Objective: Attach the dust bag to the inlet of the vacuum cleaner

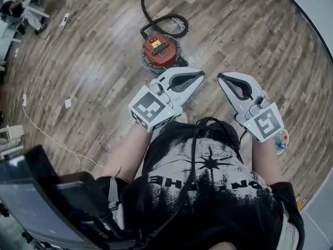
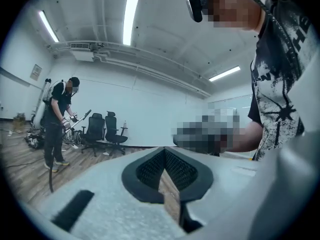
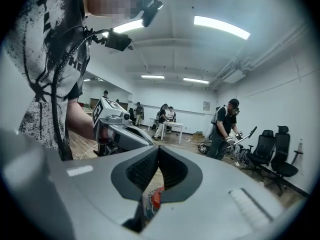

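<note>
Shut tight on both sides: left gripper [image 1: 199,77] and right gripper [image 1: 222,77], jaws pressed together, gripping nothing, held level and side by side above the wooden floor [image 1: 93,61]. Nearest the camera, black T-shirt [image 1: 218,191] with a white starburst print and a row of white block letters, upside down in the head view and only partly legible. Ahead on the boards, well apart from both grippers, round red vacuum cleaner [image 1: 159,50], upright, orange top with a dark handle; label on it too small to read. Shows again as a red patch under the right gripper's closed jaws. Curling away from it, black hose [image 1: 148,14]. At each gripper's rear, marker cubes [image 1: 151,110] with black-and-white square patterns. Across the room in the left gripper view, person with a backpack [image 2: 59,121] beside two black office chairs [image 2: 107,131].
</note>
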`<state>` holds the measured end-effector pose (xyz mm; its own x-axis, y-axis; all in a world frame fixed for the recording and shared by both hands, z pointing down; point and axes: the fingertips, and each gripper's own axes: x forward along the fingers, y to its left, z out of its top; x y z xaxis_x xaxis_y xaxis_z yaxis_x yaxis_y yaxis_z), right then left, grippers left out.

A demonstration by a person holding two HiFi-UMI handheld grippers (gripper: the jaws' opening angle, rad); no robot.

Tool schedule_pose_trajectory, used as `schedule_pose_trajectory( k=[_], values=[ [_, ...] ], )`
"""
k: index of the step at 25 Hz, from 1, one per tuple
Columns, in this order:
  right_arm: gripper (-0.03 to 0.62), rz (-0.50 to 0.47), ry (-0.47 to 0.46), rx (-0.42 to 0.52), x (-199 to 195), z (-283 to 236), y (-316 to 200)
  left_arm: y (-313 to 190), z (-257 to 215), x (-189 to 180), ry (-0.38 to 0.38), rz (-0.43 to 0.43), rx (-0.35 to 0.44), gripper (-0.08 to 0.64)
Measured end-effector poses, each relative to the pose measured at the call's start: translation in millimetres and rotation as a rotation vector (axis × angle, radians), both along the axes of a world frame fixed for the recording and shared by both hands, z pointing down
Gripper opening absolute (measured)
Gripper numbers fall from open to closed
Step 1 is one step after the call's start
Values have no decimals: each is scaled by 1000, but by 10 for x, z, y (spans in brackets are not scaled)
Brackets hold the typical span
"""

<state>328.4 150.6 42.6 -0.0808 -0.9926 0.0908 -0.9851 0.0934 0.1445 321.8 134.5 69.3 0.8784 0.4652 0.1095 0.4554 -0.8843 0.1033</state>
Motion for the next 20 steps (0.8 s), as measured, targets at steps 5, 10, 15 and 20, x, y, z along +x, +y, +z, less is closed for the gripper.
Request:
schedule_pose_trajectory(
  k=[5, 10, 15, 20],
  values=[
    [8, -164, -32, -4, 192, 61, -312, -266, 29, 147, -18, -156, 8, 0],
    [8, -400, -61, -30, 409, 156, -543, -450, 39, 343, -49, -388, -5, 0],
    [8, -598, -84, -44, 594, 144, -610, -452, -31, 470, -67, -595, -17, 0],
    [8, -736, -84, -70, 589, 271, -600, -427, 35, 407, -73, -722, 50, 0]
  ],
)
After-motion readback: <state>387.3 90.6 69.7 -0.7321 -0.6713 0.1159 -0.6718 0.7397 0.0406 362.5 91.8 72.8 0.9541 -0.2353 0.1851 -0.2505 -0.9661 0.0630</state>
